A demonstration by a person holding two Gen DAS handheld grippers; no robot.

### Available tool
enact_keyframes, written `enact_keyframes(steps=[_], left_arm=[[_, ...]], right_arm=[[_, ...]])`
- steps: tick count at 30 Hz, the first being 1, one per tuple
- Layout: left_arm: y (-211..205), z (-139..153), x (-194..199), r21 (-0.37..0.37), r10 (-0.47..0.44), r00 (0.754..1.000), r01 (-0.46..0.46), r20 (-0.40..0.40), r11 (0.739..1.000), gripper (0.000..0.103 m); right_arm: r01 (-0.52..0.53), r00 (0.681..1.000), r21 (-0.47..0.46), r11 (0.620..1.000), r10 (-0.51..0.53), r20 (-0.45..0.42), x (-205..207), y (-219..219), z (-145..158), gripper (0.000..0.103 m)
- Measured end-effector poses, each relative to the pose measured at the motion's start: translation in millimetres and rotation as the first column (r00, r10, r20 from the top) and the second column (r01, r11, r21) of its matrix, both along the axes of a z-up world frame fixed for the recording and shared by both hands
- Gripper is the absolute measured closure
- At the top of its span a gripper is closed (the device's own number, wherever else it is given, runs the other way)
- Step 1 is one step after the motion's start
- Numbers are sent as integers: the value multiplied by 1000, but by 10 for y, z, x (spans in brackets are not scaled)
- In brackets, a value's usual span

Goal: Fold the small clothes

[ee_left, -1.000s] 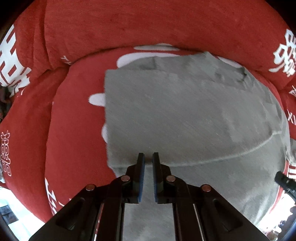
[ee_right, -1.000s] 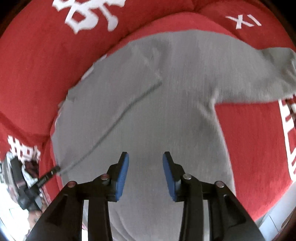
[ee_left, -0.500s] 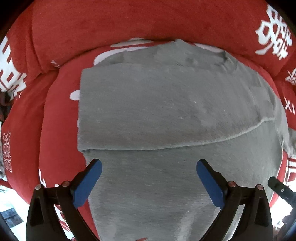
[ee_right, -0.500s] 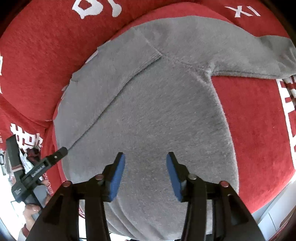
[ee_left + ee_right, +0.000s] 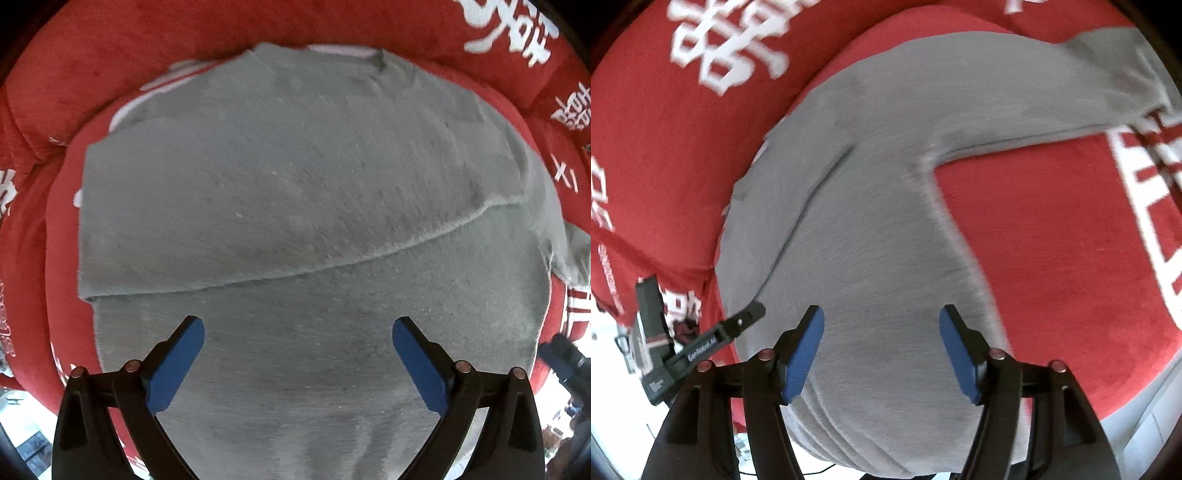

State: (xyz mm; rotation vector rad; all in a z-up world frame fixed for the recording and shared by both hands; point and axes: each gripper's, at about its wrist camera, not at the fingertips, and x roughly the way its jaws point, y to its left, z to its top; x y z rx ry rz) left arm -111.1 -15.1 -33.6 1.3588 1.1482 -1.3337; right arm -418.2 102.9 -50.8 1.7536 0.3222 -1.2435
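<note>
Your left gripper (image 5: 298,328) has let go, jaws wide: near side of grey top (image 5: 295,206) is folded. Right gripper (image 5: 881,321) is opening, empty; far sleeve (image 5: 1052,110) is next.

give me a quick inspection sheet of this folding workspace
surface: red cushion with white characters, raised red bolsters behind.
job's things: grey sweater lying flat; one sleeve folded across the body, the other sleeve spread out on the cushion.
clutter: nothing seen on the cushion.
grippers: left gripper open wide above the sweater, holding nothing; right gripper opening, fingers clear of the cloth.
cables: thin dark cable at the bottom edge of the right view, below the sweater hem.
surroundings: bright, blurred floor area beyond the cushion edge; details unclear.
</note>
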Motion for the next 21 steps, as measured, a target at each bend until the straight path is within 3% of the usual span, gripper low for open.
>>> enact_keyframes(steps=[7, 12, 15, 21], left_arm=[[55, -14, -372, 40, -66, 995, 69, -81, 997, 1], [85, 27, -687, 24, -87, 990, 90, -110, 996, 1], [104, 50, -877, 16, -100, 986, 103, -131, 995, 1], [170, 83, -1152, -6, -131, 981, 131, -146, 991, 1]], right_arm=[[202, 977, -12, 979, -202, -66, -911, 255, 23, 34], [409, 907, -50, 911, -412, -87, -1655, 533, -10, 34], [543, 840, -51, 839, -543, 14, -1994, 690, -157, 34], [672, 724, -27, 740, -649, 234, -2262, 770, -524, 34]])
